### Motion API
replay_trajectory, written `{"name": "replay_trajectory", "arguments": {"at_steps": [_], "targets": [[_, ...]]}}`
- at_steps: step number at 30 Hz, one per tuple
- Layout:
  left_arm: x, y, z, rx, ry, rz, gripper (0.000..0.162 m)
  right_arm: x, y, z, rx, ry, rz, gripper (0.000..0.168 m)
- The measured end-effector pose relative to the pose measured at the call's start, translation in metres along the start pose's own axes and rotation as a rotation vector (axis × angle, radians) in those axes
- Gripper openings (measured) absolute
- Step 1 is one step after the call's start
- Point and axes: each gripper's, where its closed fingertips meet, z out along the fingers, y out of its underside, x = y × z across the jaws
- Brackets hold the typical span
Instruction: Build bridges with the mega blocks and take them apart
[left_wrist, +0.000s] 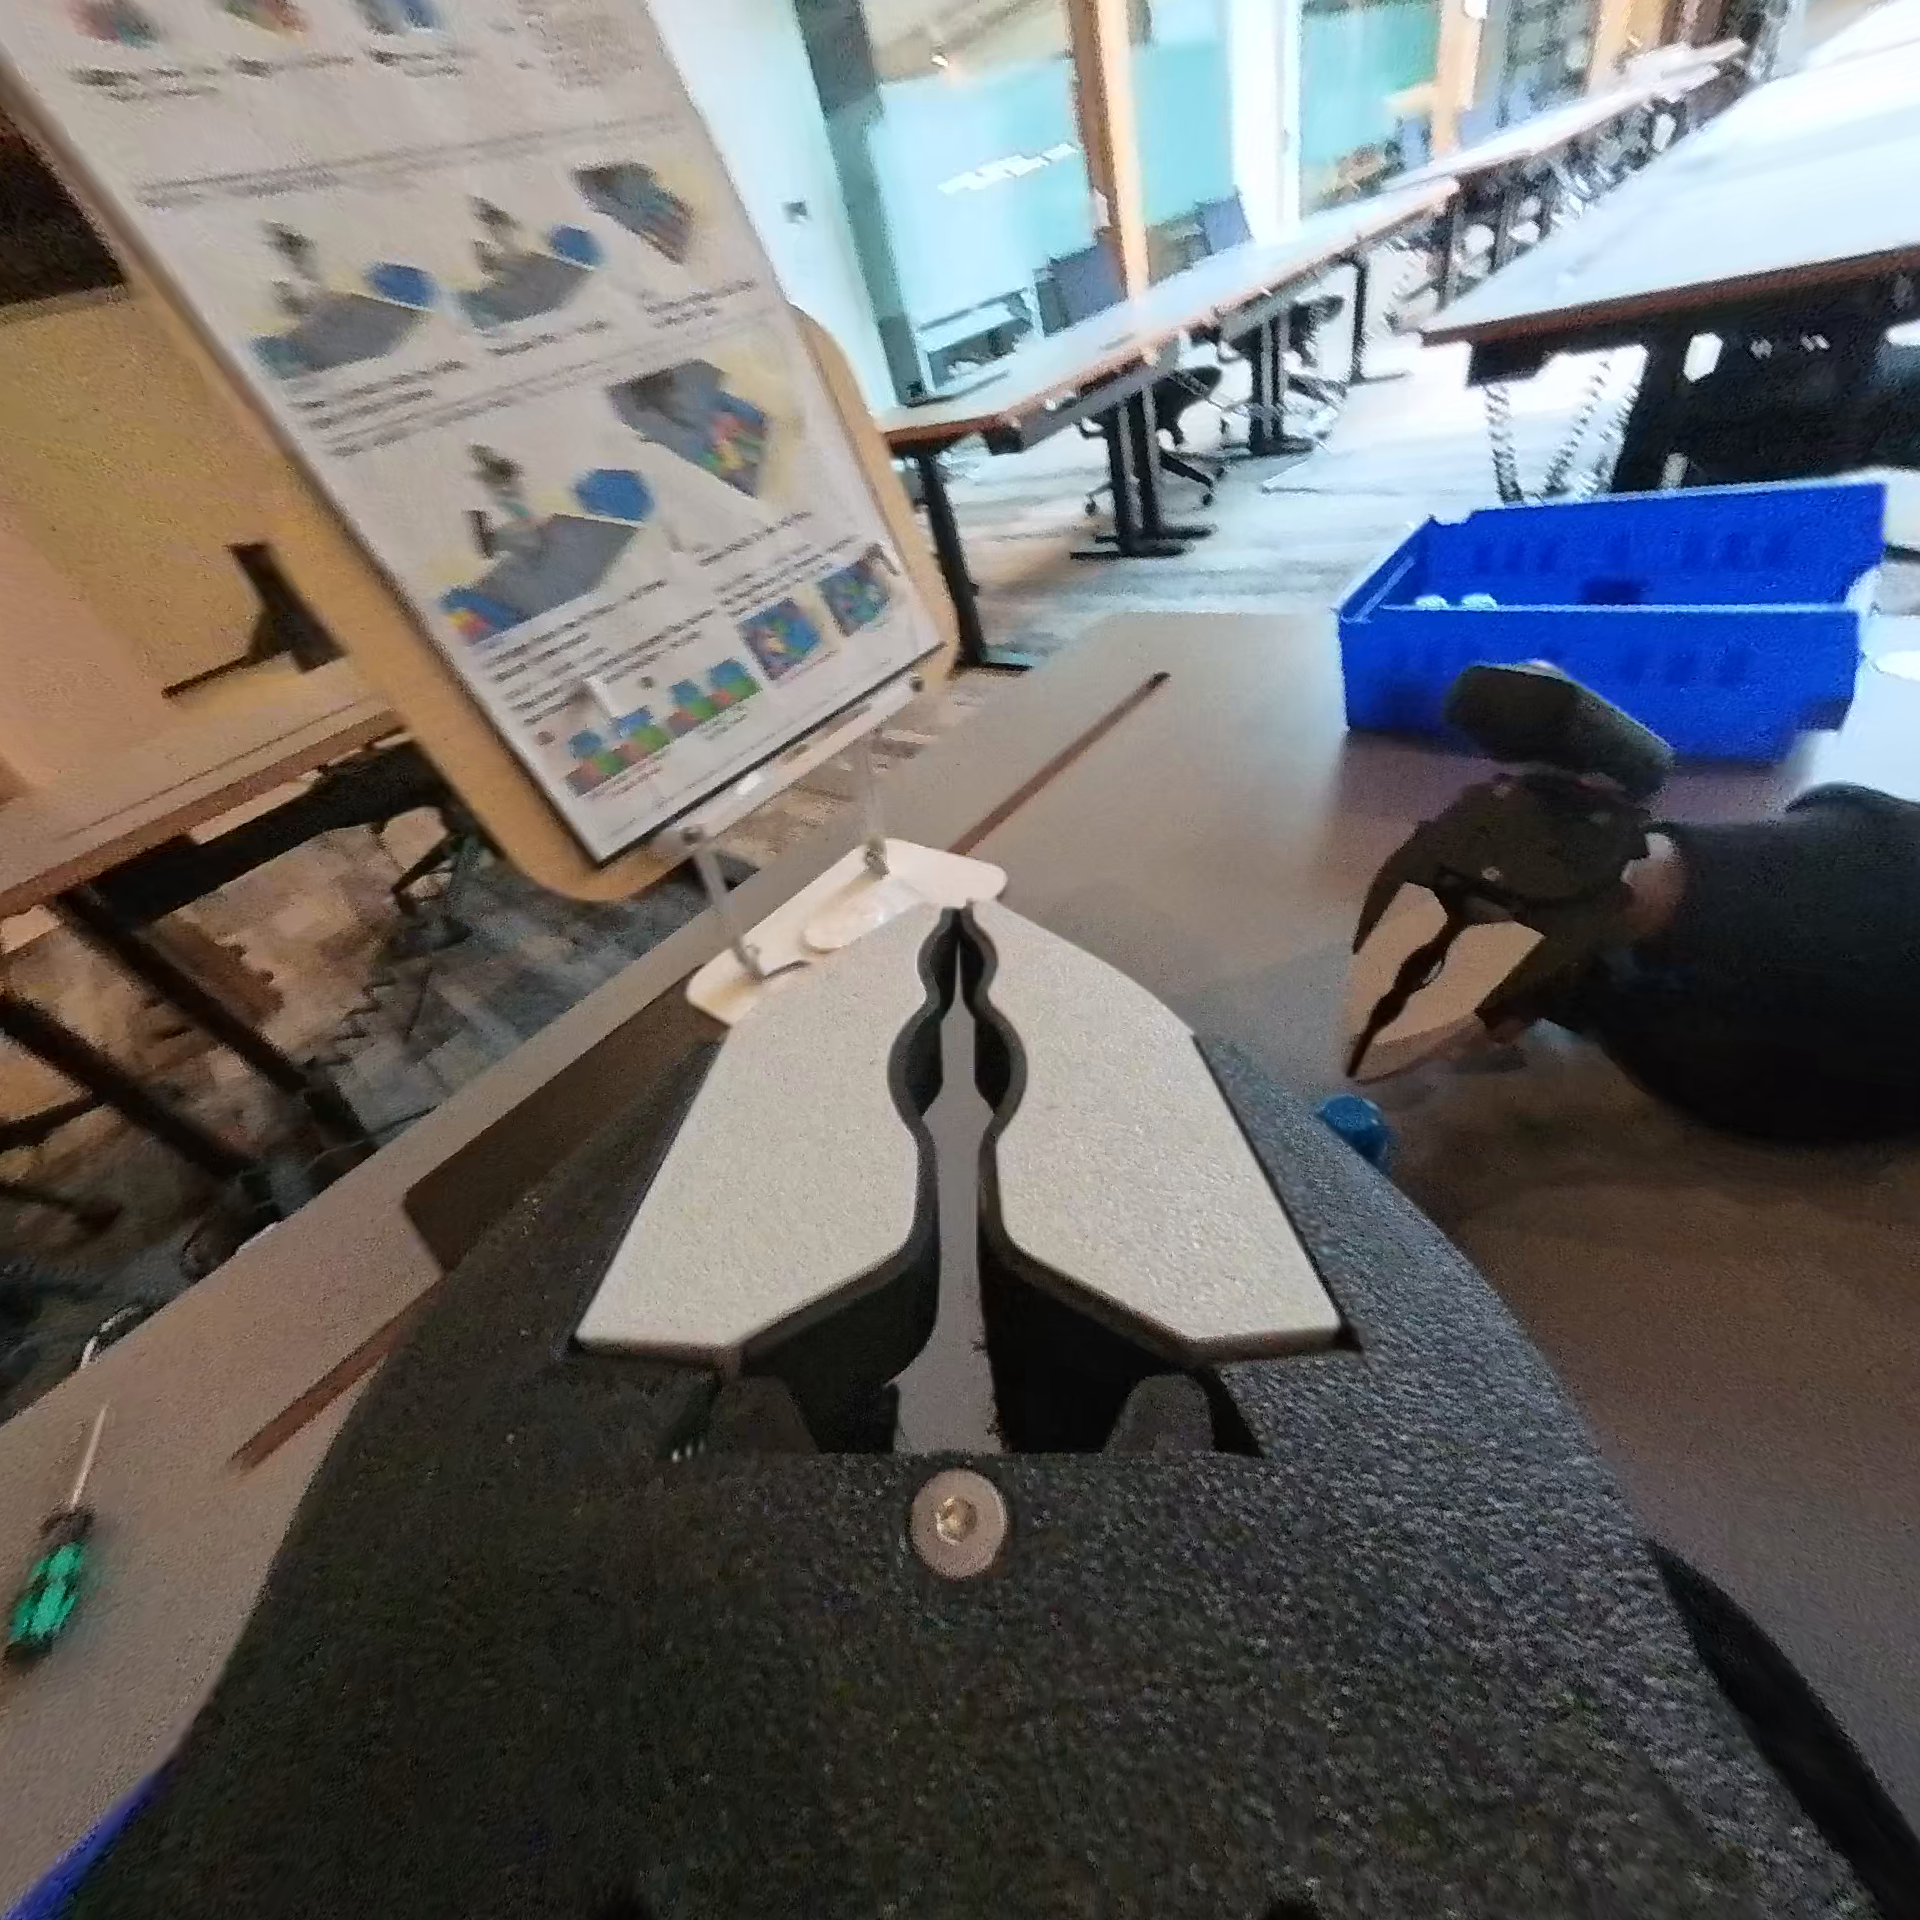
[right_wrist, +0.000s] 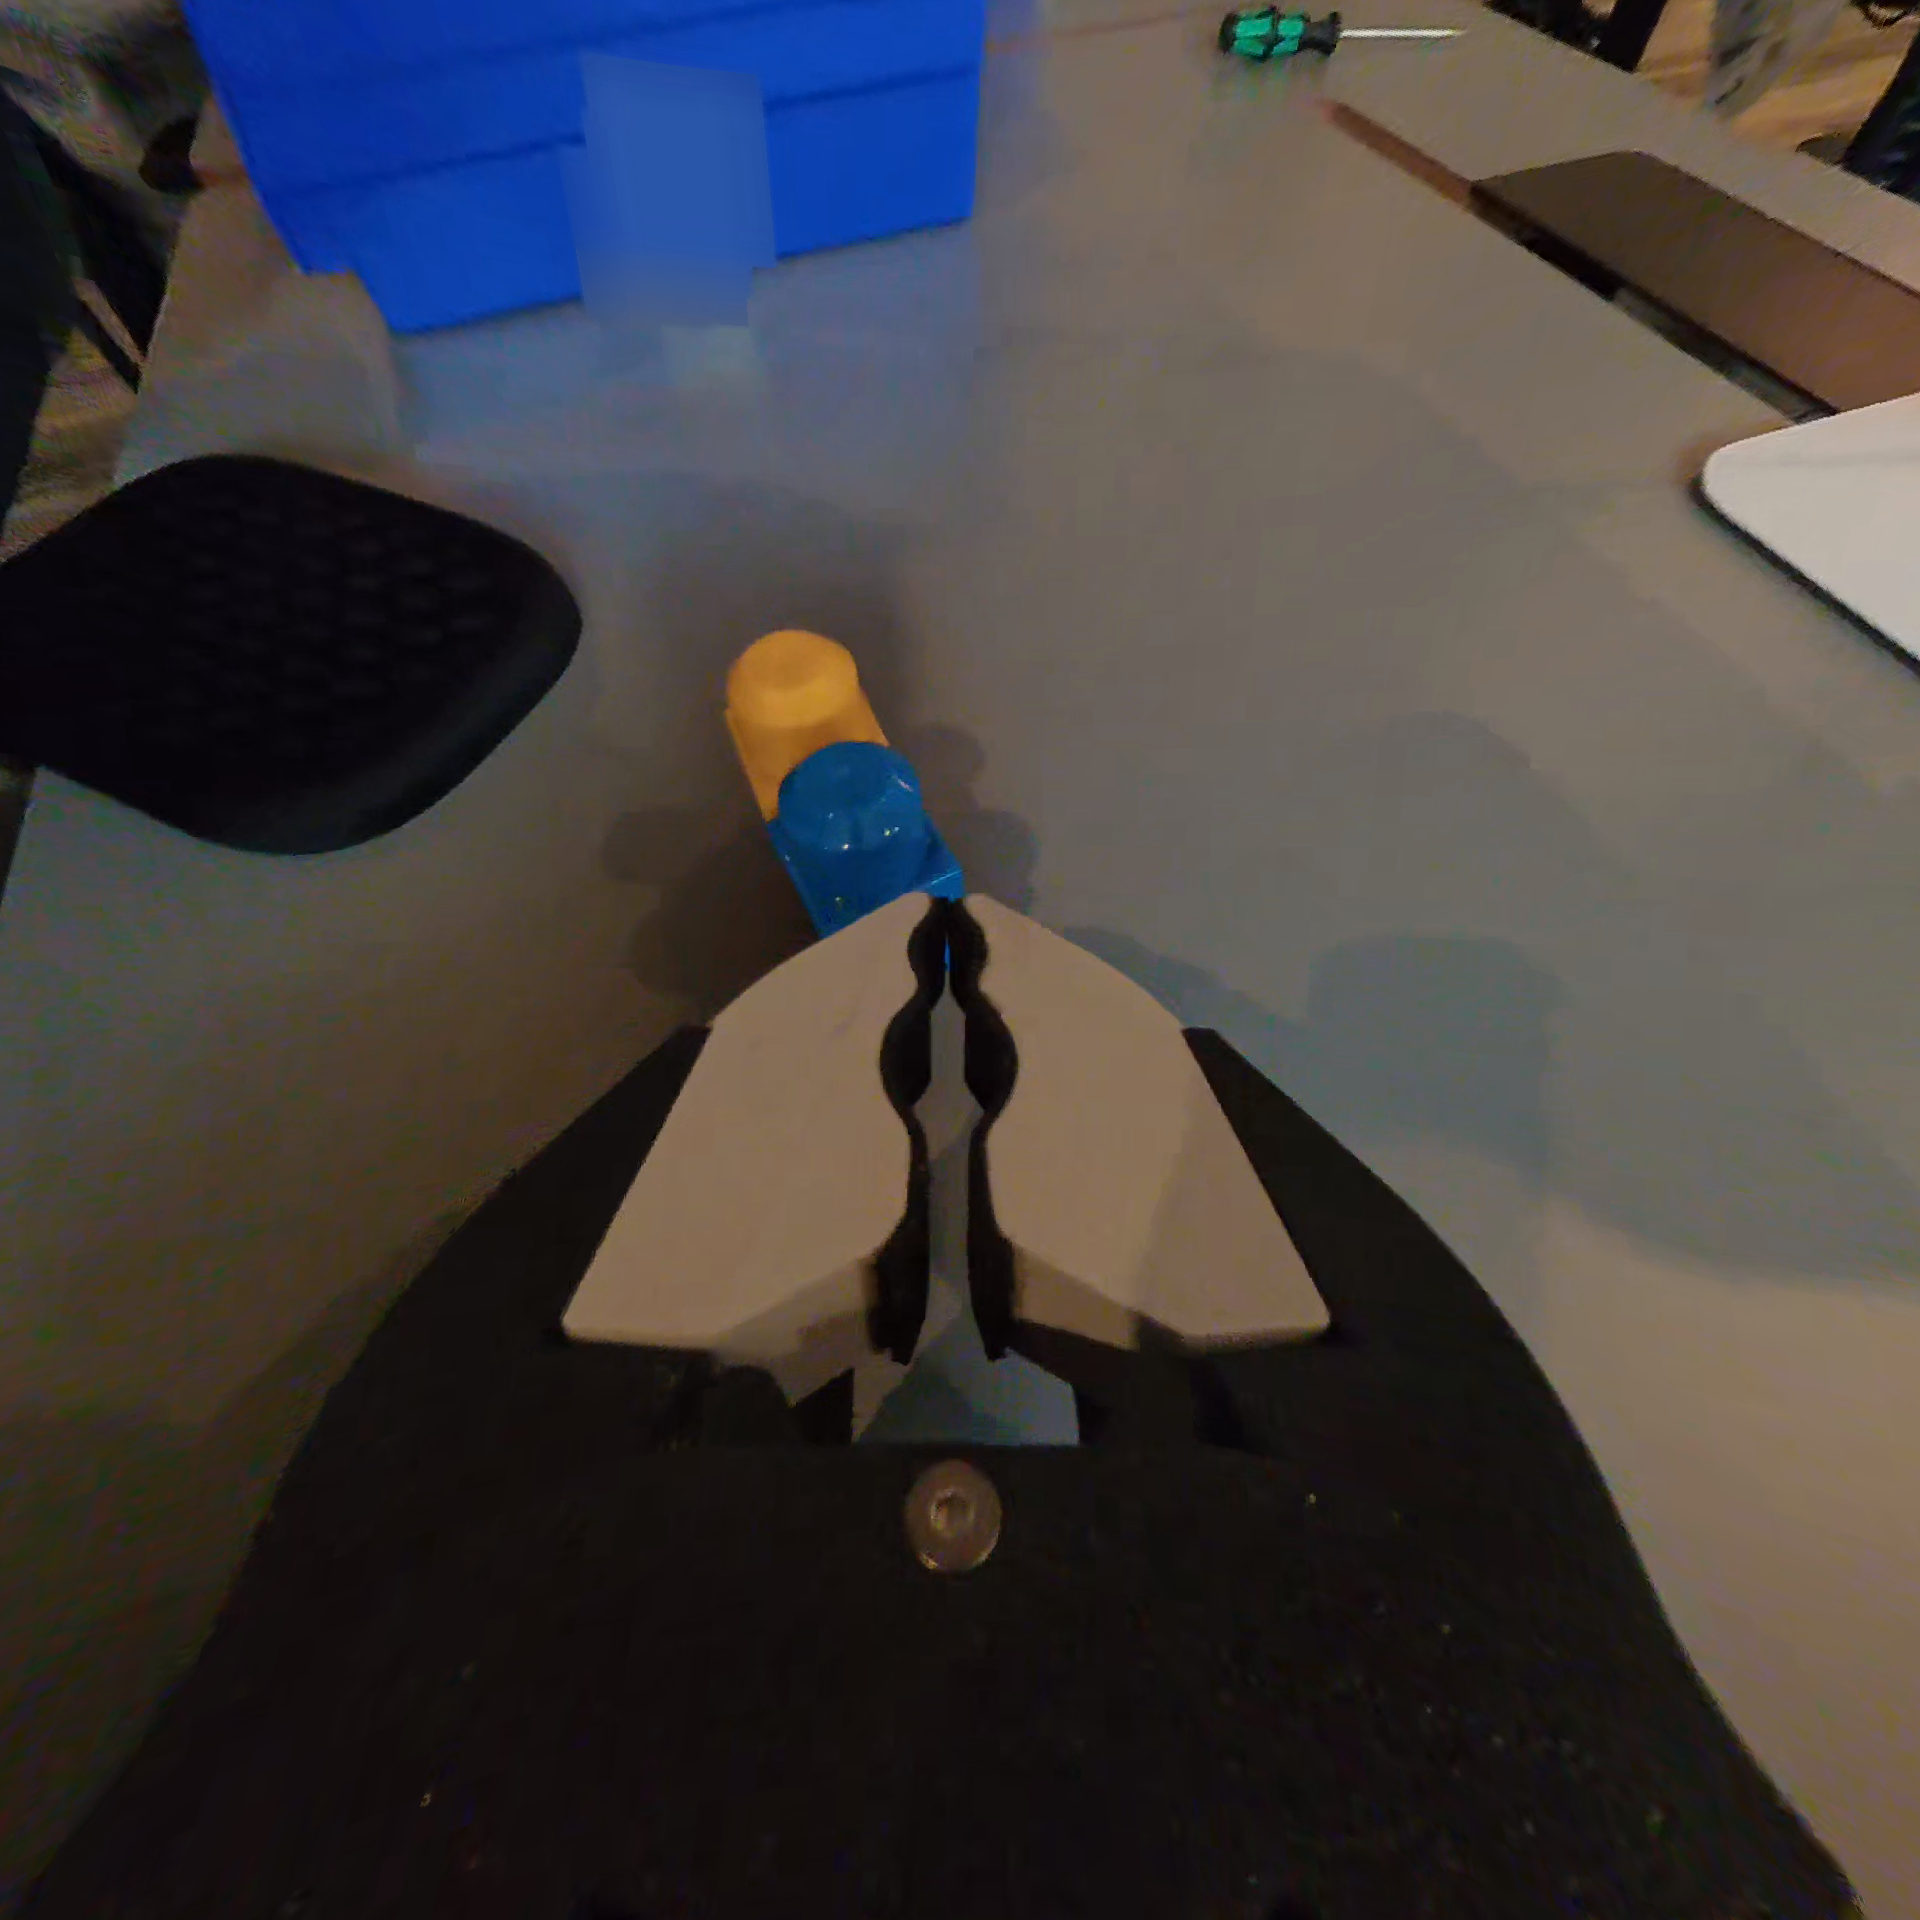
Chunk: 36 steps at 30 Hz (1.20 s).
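In the right wrist view a blue block and a yellow block stand side by side on the grey table. My right gripper is shut, with its tips right over the blue block's near corner. A sliver of blue shows between the pads. The left wrist view shows the right gripper tips-down just above the blue block. My left gripper is shut with nothing between its fingers. It is raised over the table's left side, pointing at the white base of an instruction sheet stand.
A blue bin stands at the table's far side and also shows in the left wrist view. The instruction sheet leans on its stand. A green-handled screwdriver lies on the table. A black chair seat is beside the table. My hands' fingertips stand some 30 cm from each other. The yellow block is about 6 cm from my right fingertips and 25 cm from my left.
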Motion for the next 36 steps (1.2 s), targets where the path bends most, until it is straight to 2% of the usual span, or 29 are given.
{"name": "replay_trajectory", "arguments": {"at_steps": [5, 10, 24, 31, 36], "targets": [[-0.028, 0.01, -0.051, -0.011, -0.13, -0.041, 0.0, -0.009, 0.02, 0.009, -0.114, -0.053, -0.001, 0.0], [-0.044, 0.018, -0.083, -0.003, -0.211, -0.073, 0.0, -0.016, 0.028, 0.015, -0.166, -0.081, -0.025, 0.0], [-0.08, 0.042, -0.124, -0.115, -0.356, -0.076, 0.003, -0.019, 0.03, 0.017, -0.183, -0.096, -0.036, 0.001], [-0.11, 0.061, -0.157, -0.205, -0.46, -0.096, 0.005, 0.004, 0.026, 0.02, -0.149, 0.047, -0.053, 0.006], [-0.119, 0.076, -0.169, -0.275, -0.483, -0.107, 0.005, 0.0, 0.023, 0.024, -0.136, 0.039, -0.095, 0.002]]}}
